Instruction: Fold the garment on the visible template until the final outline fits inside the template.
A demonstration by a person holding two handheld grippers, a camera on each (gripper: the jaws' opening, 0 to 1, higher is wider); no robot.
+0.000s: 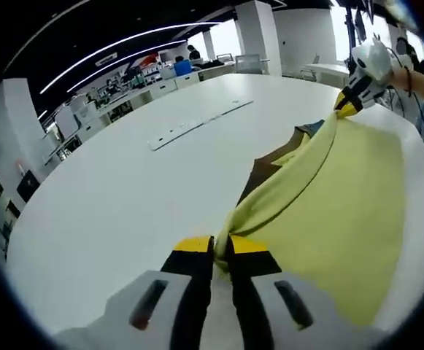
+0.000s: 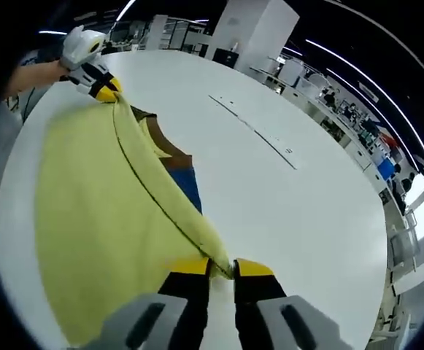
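- The left gripper (image 1: 222, 251) is pinched tight on the yellow garment (image 1: 336, 197).
- The right gripper (image 2: 222, 268) pinches its other corner.
- The garment hangs over the white bench (image 1: 124, 197).

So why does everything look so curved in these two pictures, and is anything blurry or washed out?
Both are fisheye views, so the white table bulges round and the ceiling lights arc. In the left gripper view the far right gripper is washed out by bright windows; the yellow garment stays sharp. In the right gripper view the left gripper is clear, while the near jaws look soft.
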